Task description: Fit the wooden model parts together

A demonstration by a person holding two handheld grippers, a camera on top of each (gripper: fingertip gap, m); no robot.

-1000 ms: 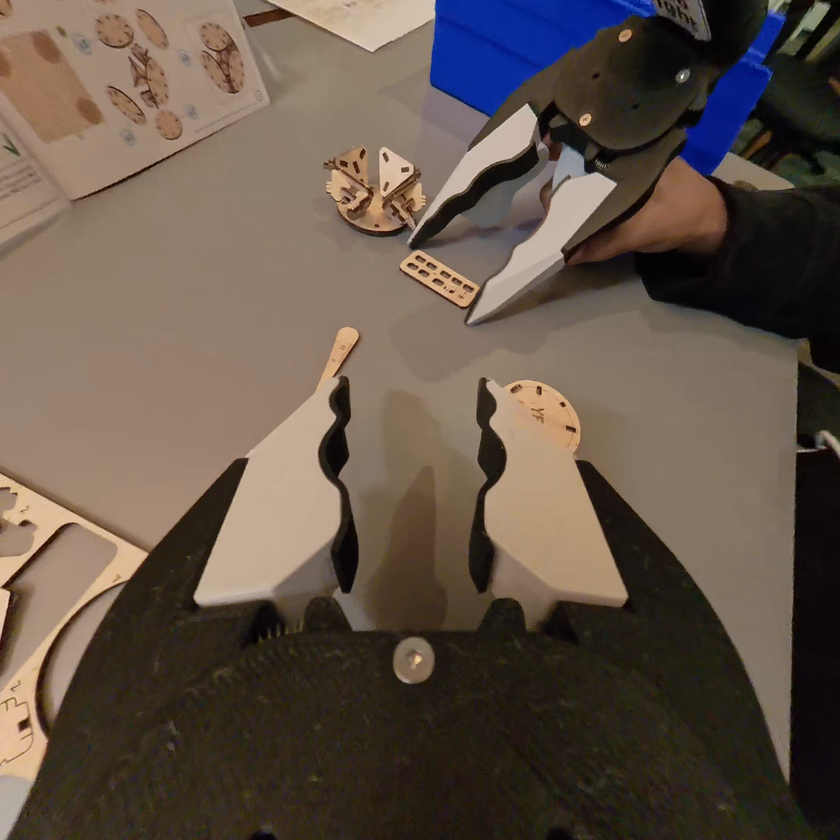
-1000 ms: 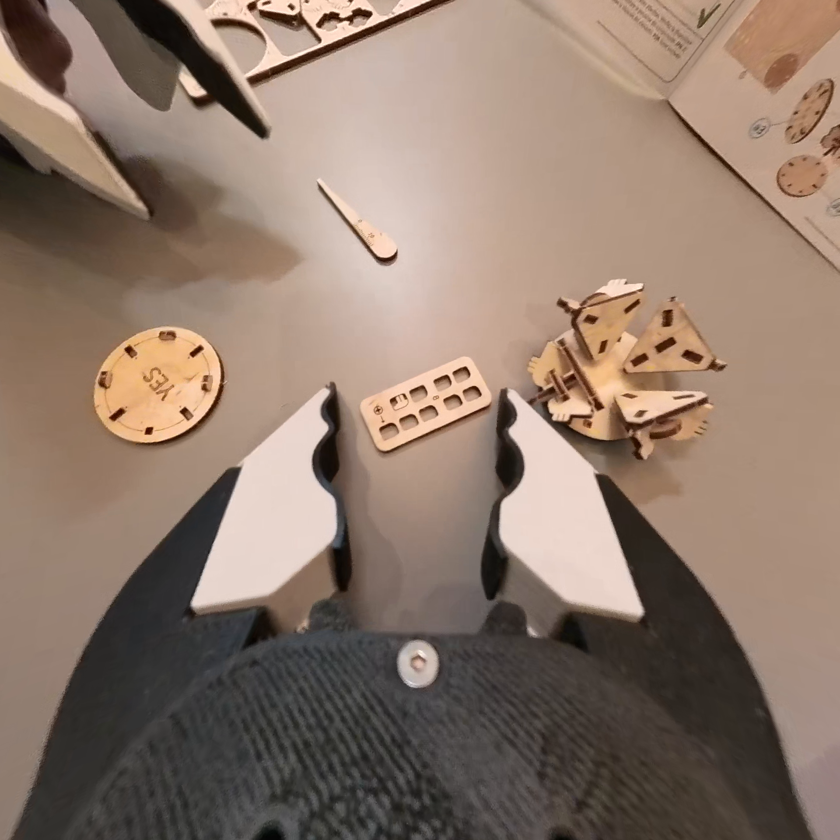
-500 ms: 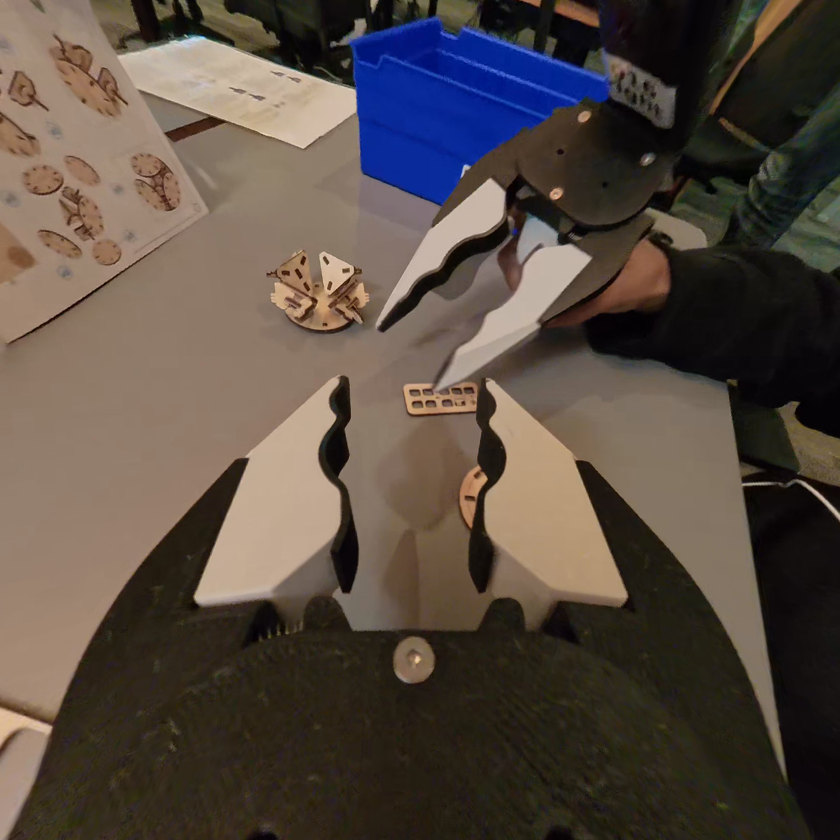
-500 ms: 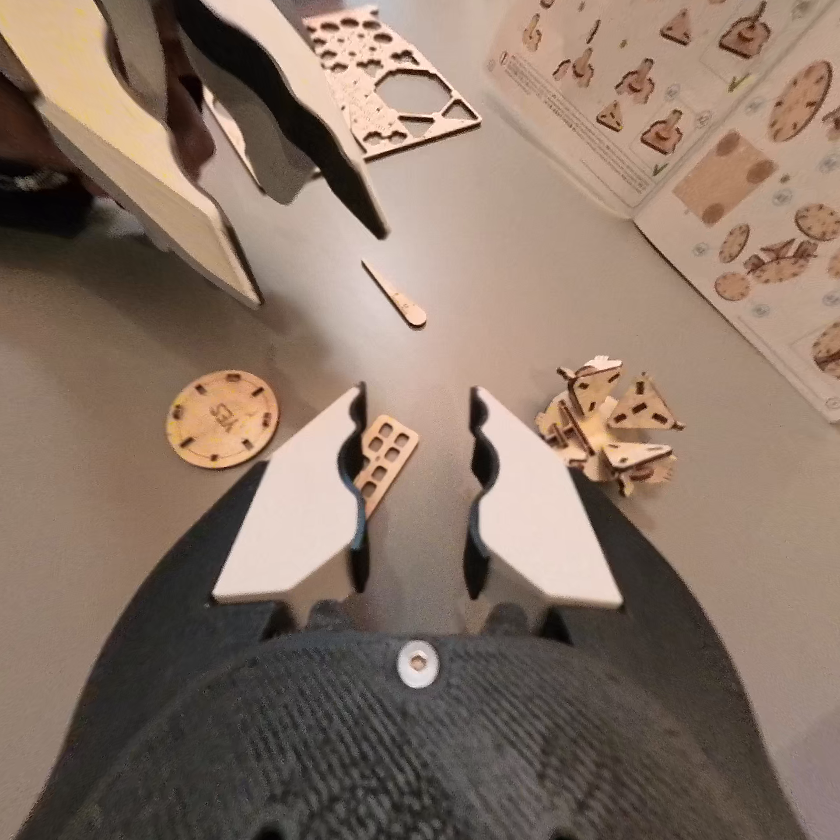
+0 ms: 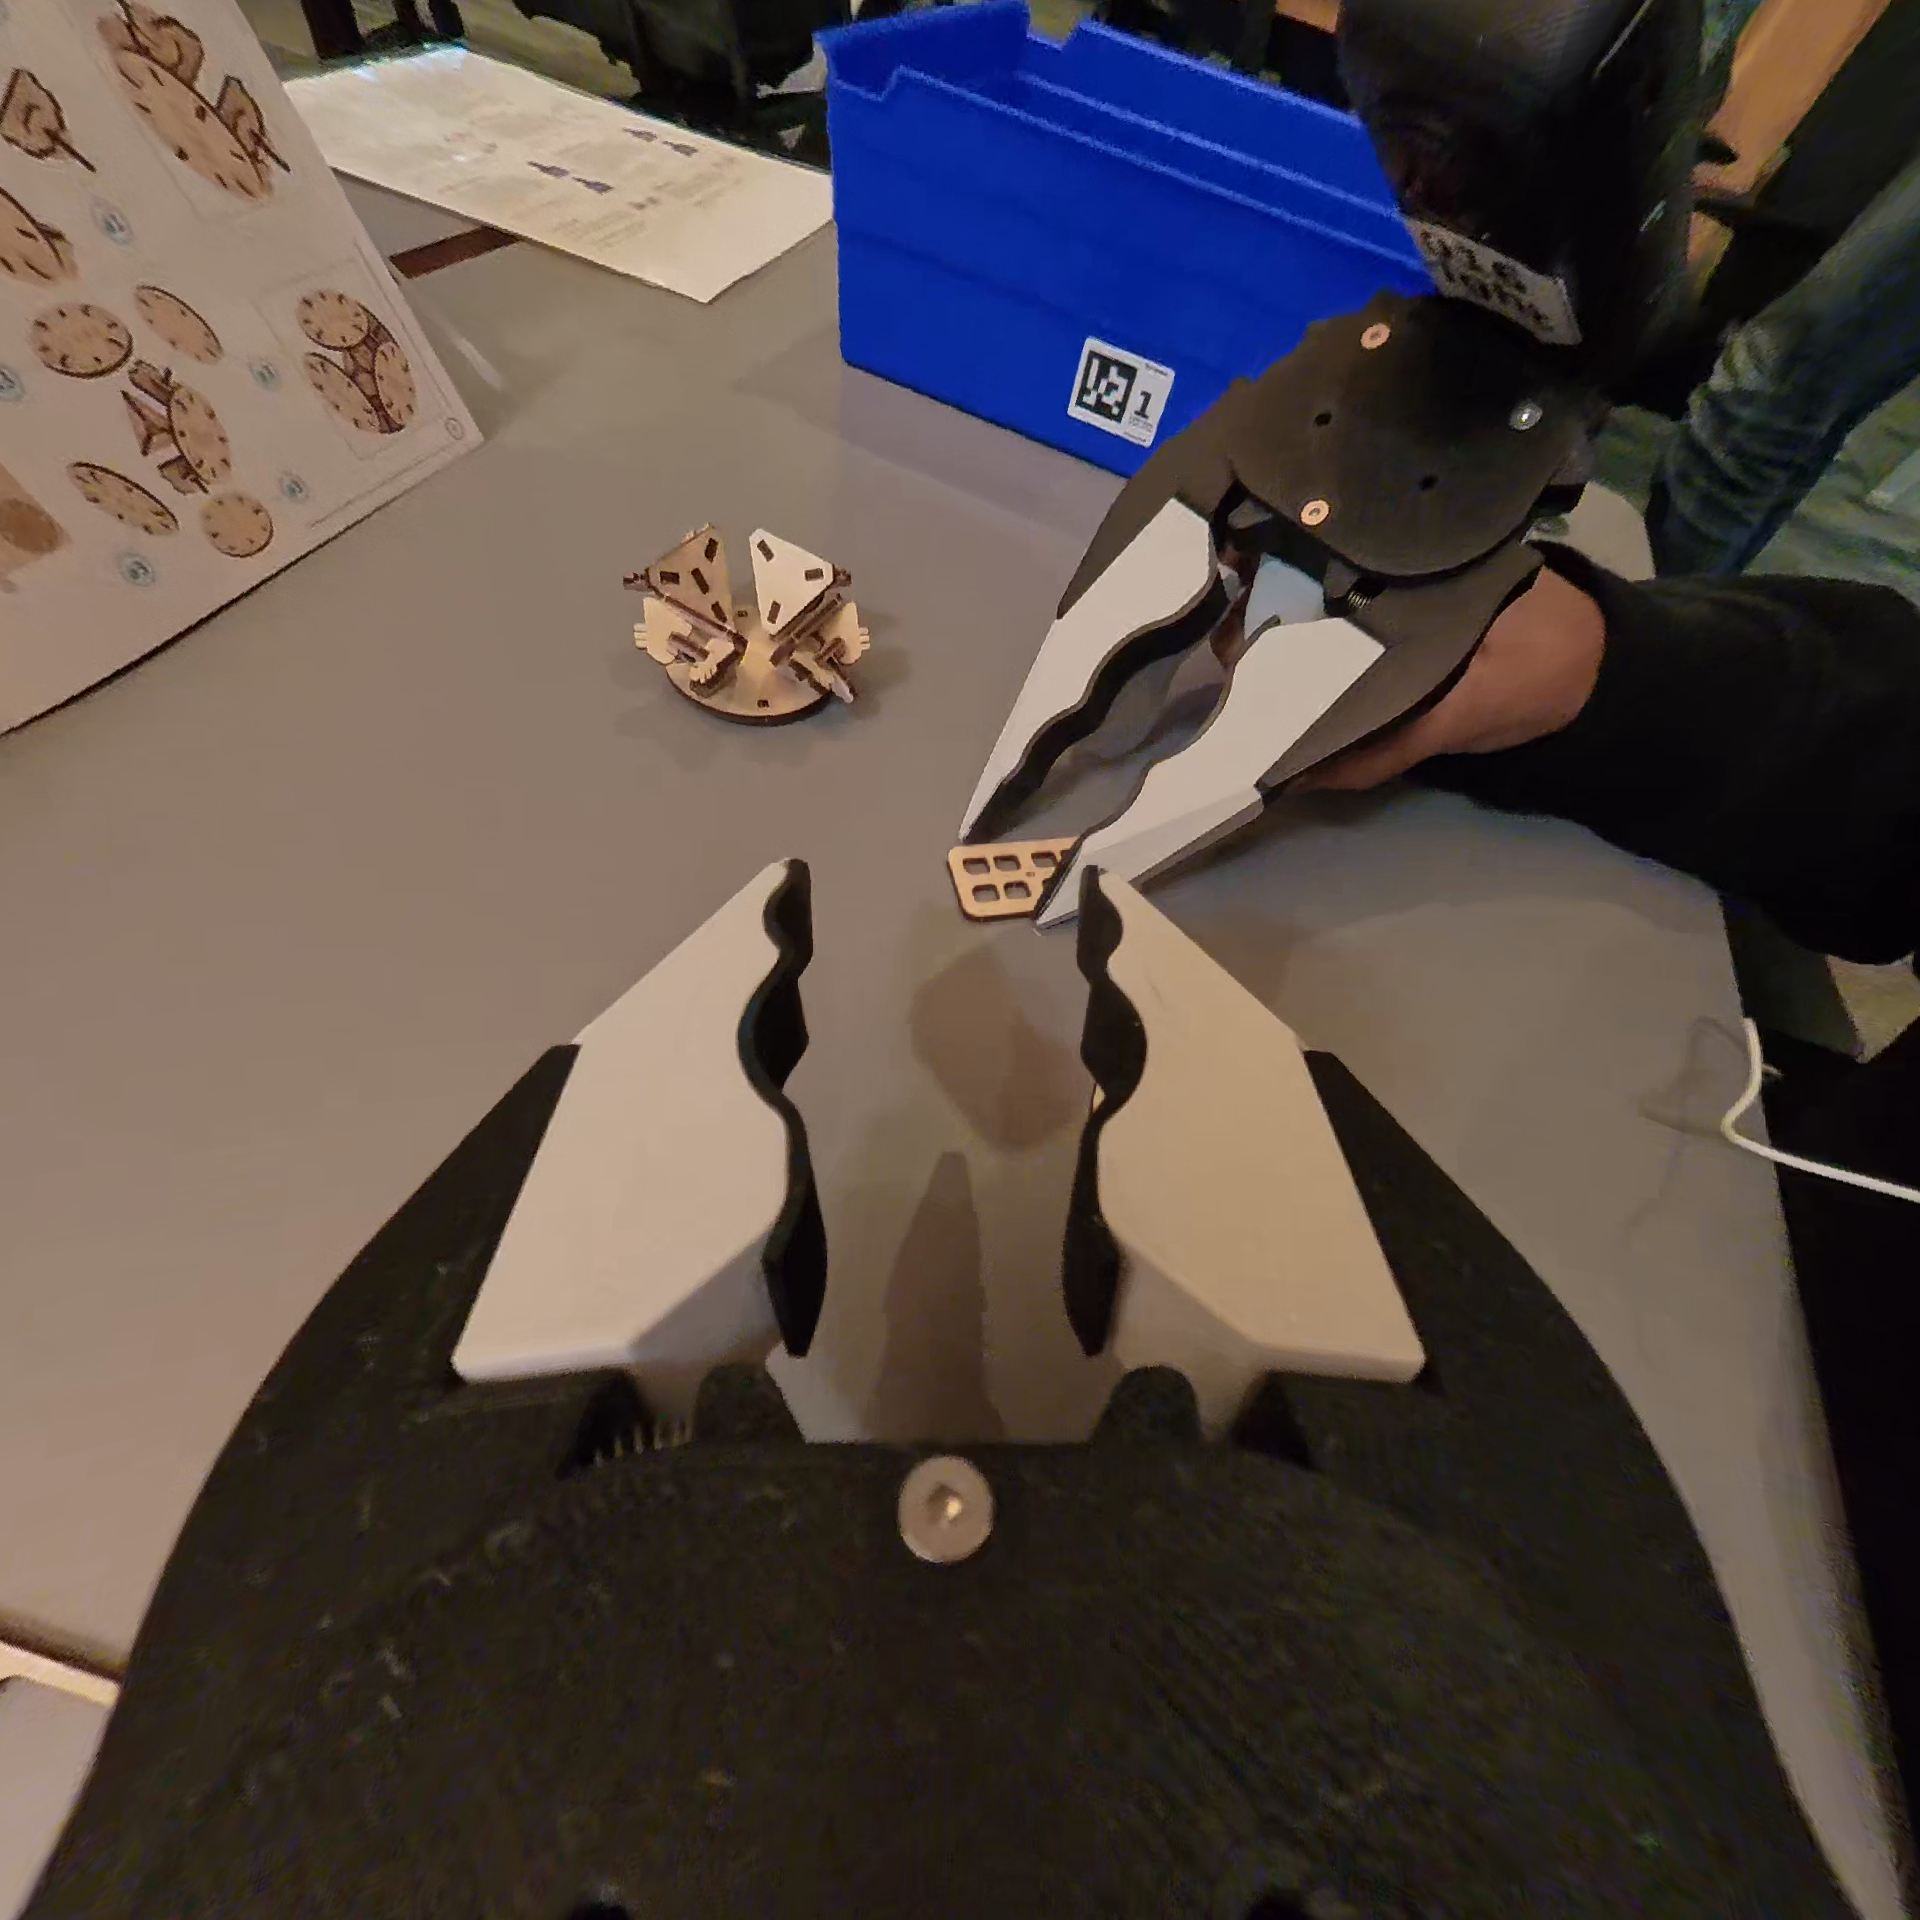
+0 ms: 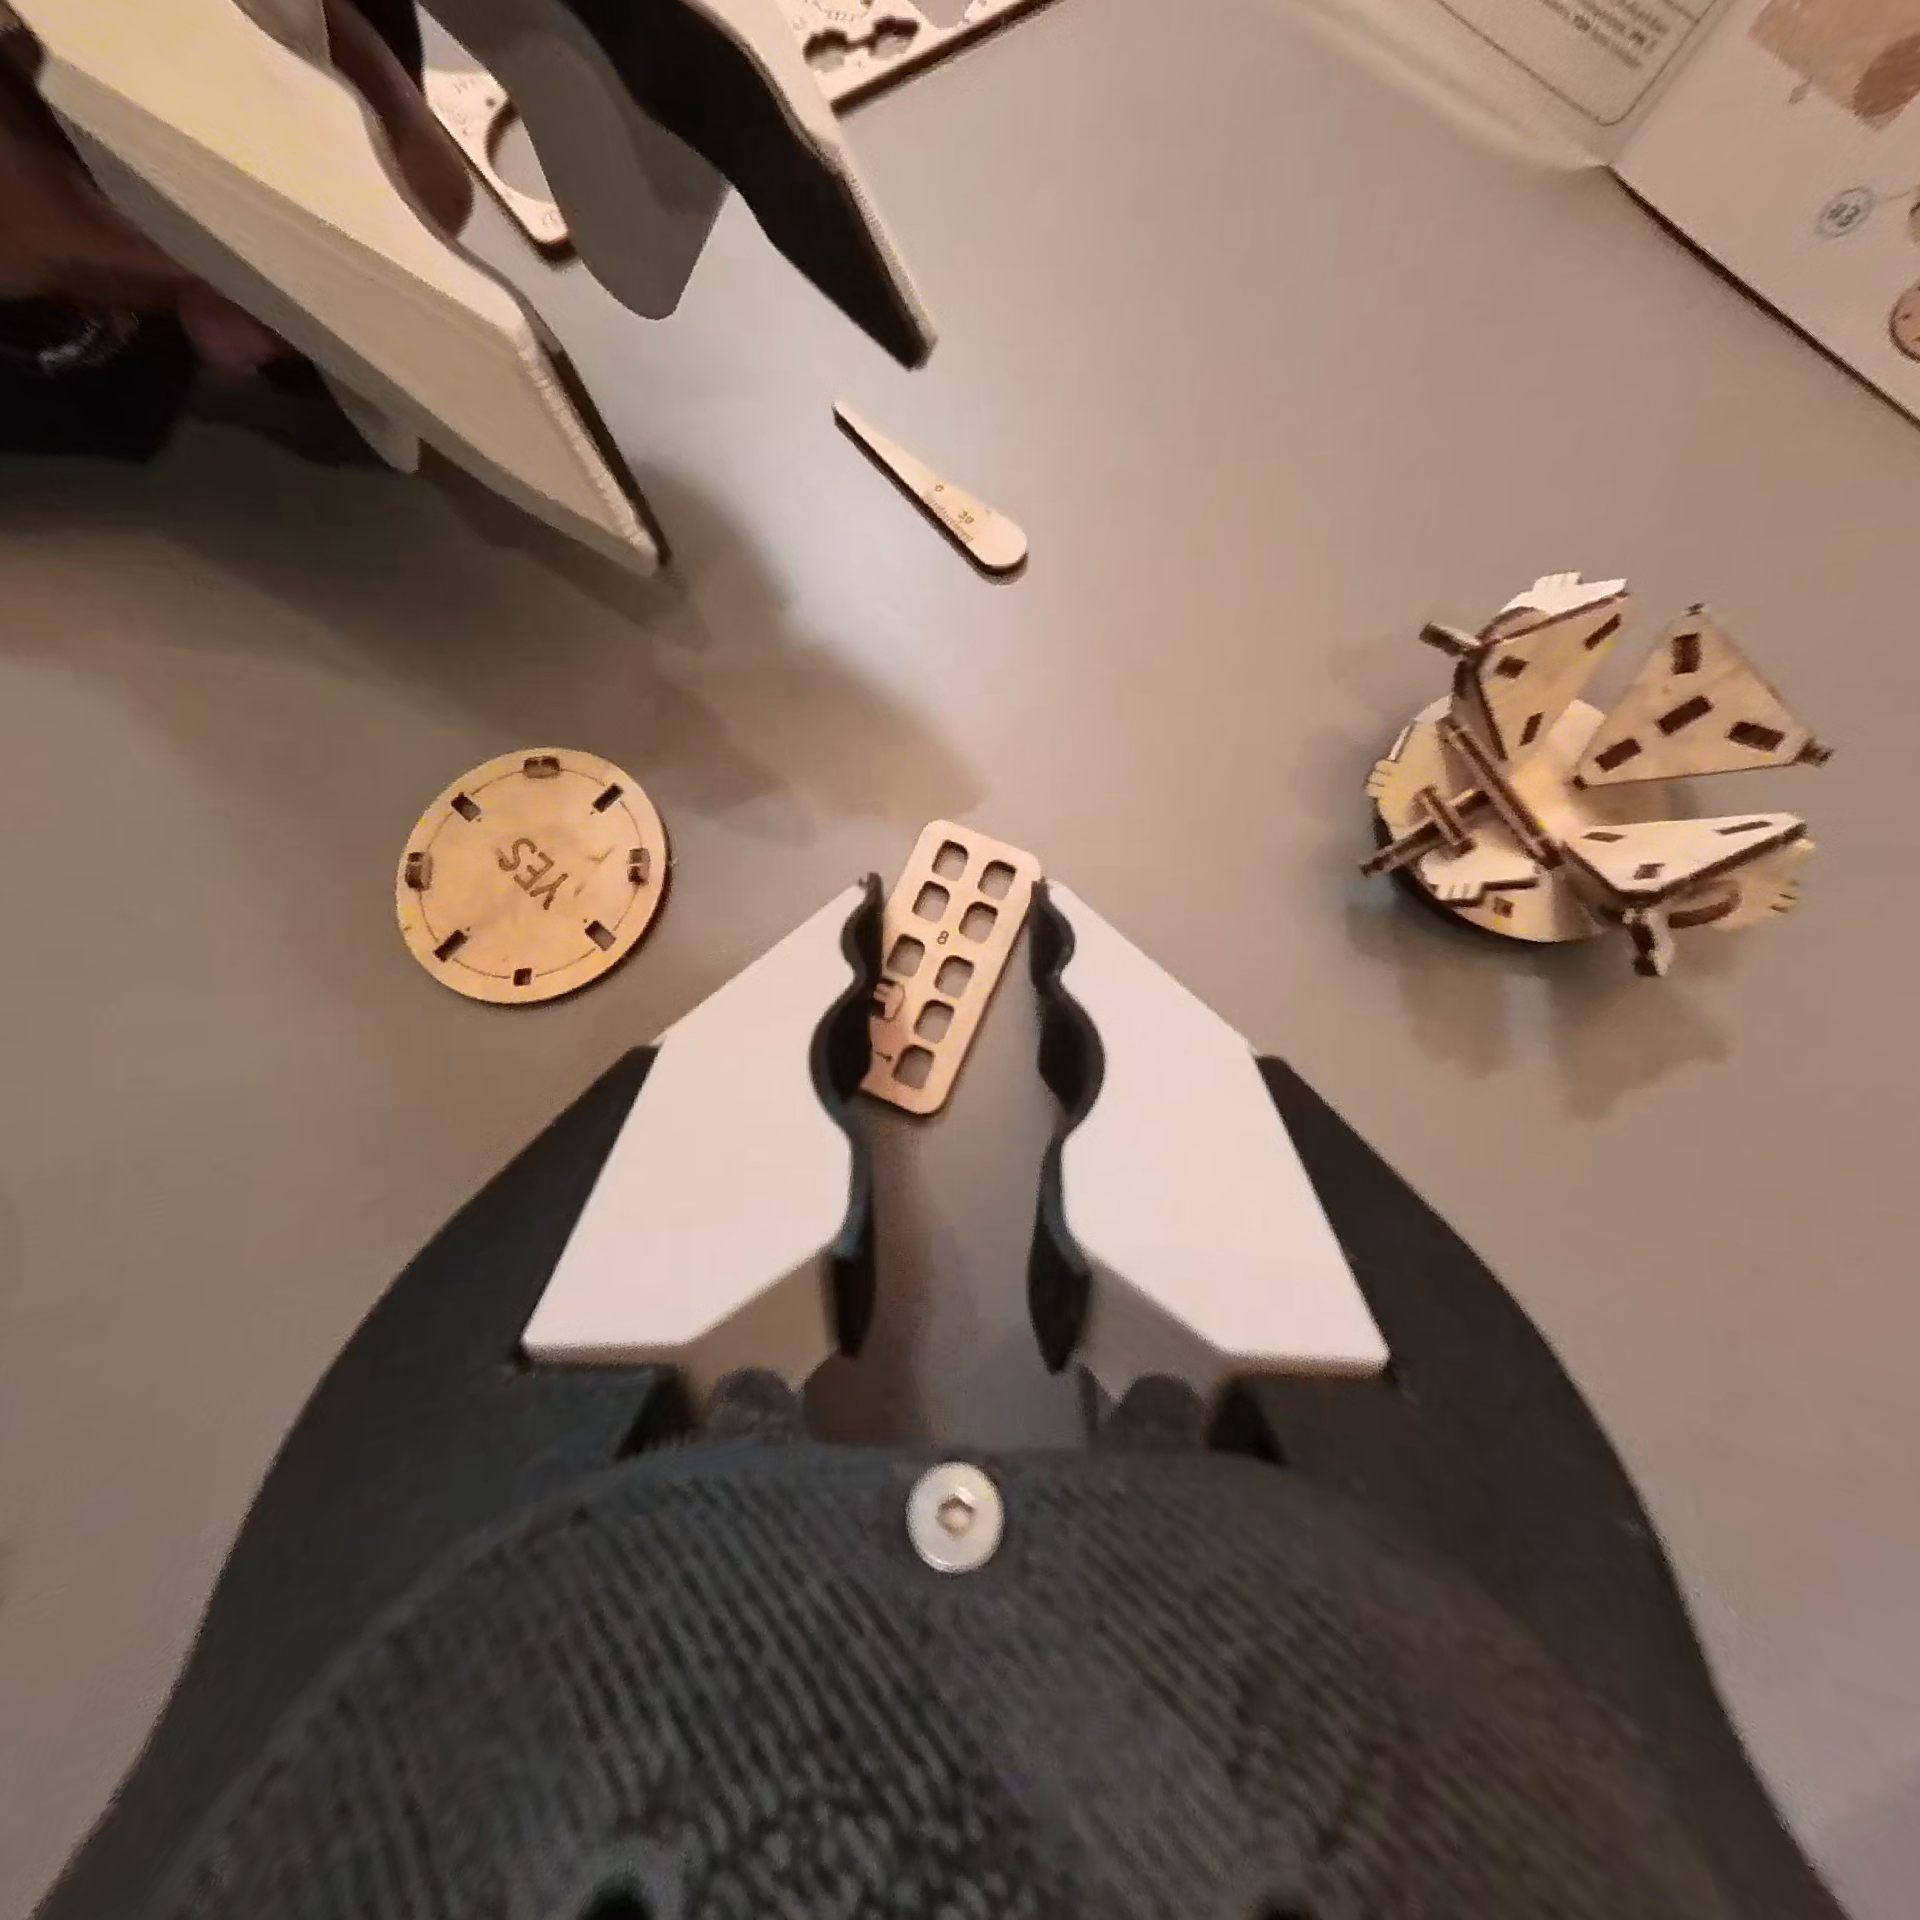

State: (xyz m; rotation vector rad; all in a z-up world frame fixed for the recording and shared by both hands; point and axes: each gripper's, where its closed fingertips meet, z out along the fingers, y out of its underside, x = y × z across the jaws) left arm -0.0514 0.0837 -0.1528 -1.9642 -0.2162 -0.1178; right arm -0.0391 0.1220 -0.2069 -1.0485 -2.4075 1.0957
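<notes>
Slotted plate [image 6: 951, 966] lay flat on table [image 6: 1247, 416], between the right gripper [image 6: 954, 888] tips, jaws narrowed, pads apparently pressing both long edges. Left gripper [image 5: 940, 873] hovered just beside, half open, empty. Disc [image 6: 532, 878] lay nearby.

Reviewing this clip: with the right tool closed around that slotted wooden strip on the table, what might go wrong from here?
1. The slotted strip lies flat and skewed between the right tool fingertips; it may twist or slip out when lifted.
2. The fingertips sit at the grey table, so they may scrape it.
3. The left tool hovers close by, open, and may bump the right one.
</notes>
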